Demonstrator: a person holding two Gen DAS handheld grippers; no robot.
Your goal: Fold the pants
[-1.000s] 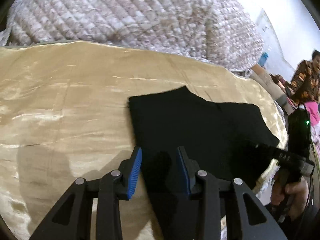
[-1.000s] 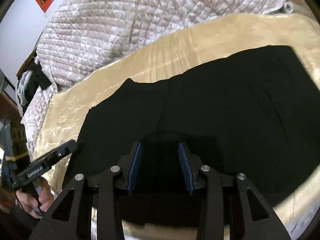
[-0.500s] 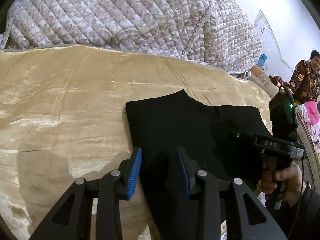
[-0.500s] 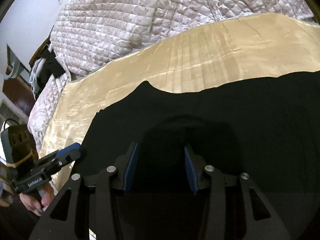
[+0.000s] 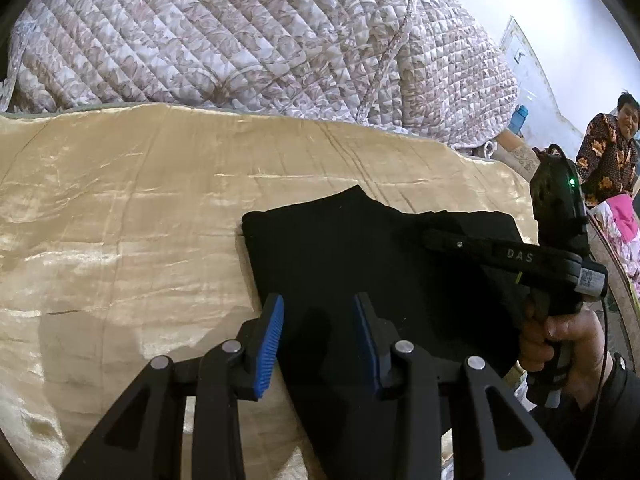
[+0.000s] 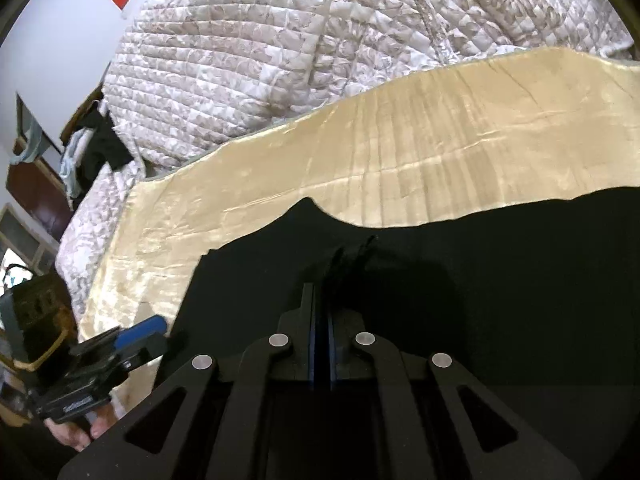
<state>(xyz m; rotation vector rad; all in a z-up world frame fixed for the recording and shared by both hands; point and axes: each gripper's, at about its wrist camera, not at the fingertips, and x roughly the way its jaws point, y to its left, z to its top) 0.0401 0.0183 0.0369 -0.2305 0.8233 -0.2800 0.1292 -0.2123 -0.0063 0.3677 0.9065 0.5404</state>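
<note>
Black pants (image 5: 340, 248) lie flat on a shiny gold sheet (image 5: 120, 220), near its right side. My left gripper (image 5: 318, 308) hovers open over the pants' near left edge, one blue pad beside the edge and the other above the fabric, nothing pinched. In the right wrist view the pants (image 6: 480, 280) fill the lower half. My right gripper (image 6: 320, 292) is closing tight on a small raised ridge of the black fabric near the pants' upper edge. The right gripper (image 5: 432, 238) also shows in the left wrist view, held by a hand (image 5: 560, 336). The left gripper (image 6: 164, 332) shows at the lower left of the right wrist view.
A quilted floral blanket (image 5: 240, 40) is heaped behind the gold sheet (image 6: 440, 140). A person (image 5: 608, 160) sits at the far right beside pink cloth (image 5: 624, 220). Dark clothes (image 6: 100, 148) hang over furniture at the left. Bare gold sheet stretches left of the pants.
The right gripper's jaws have gone from open to shut, pinching up a ridge of the pants. It has moved further in over the fabric. The left gripper has stayed put, still open.
</note>
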